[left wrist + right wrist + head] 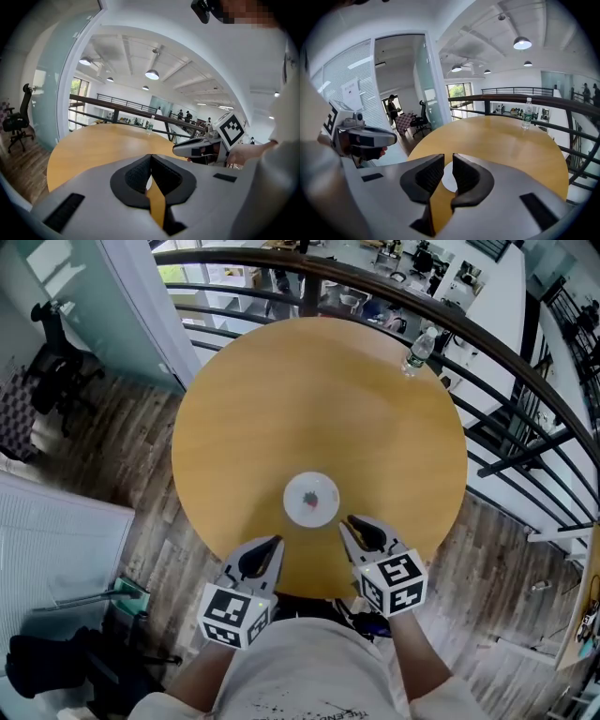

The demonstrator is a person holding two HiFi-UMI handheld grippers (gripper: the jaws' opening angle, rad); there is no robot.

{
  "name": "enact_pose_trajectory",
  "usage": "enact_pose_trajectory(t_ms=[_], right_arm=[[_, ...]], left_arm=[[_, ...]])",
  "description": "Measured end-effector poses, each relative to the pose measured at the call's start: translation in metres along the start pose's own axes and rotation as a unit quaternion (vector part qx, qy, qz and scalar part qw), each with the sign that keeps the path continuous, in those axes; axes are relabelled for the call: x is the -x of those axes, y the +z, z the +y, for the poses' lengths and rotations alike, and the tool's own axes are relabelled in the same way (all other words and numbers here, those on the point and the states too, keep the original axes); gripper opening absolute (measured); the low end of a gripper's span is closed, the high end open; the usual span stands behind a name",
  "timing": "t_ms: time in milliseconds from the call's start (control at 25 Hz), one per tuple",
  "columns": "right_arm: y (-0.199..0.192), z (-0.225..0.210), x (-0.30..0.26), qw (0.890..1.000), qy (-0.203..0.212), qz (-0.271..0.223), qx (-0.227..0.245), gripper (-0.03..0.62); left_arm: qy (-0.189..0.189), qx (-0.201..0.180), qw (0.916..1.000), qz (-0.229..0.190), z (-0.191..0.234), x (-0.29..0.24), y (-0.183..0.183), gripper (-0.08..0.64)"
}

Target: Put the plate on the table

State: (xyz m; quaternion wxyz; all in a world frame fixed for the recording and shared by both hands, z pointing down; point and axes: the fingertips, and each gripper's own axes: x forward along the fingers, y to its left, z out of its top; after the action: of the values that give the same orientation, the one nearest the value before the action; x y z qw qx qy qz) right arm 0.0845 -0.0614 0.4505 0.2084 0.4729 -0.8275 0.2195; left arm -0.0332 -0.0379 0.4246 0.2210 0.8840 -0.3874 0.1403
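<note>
**The Plate Sat on the Round Table**

The small white plate (311, 500) lay flat on the round yellow table (319, 399). It was on the side of the table near the person. It had a little red mark in its middle.

The left gripper (274, 545) was held over the near edge of the table, to the left of the plate. It did not touch the plate. Its two jaws were pressed together at the tips, and nothing was between them.

The right gripper (352, 526) was just beside the plate, on its right. Its jaws stood a little apart, with a thin gap between them. Nothing was in the gap. In the right gripper view, the plate showed on the table past the jaws.

A water bottle (419, 350) stood upright at the far edge of the table. A dark railing (450, 324) curved around behind the table. A black chair (56, 362) stood on the wood floor (122, 474), far off to the left.
</note>
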Motion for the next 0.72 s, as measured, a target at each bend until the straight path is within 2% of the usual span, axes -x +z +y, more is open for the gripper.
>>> enact_pose_trajectory(t_ms=[240,720], right_arm=[[0.002,-0.005,0.036,0.999,-0.027,-0.031,-0.030,0.034],[-0.005,-0.015,0.047,0.998,-0.037,-0.026,-0.042,0.025]], left_arm=[[-0.013,-0.012,0.9998,-0.004,-0.016,0.008,0.005,0.021],[-0.014,-0.027,0.9995,0.003,-0.019,0.005,0.011,0.021]])
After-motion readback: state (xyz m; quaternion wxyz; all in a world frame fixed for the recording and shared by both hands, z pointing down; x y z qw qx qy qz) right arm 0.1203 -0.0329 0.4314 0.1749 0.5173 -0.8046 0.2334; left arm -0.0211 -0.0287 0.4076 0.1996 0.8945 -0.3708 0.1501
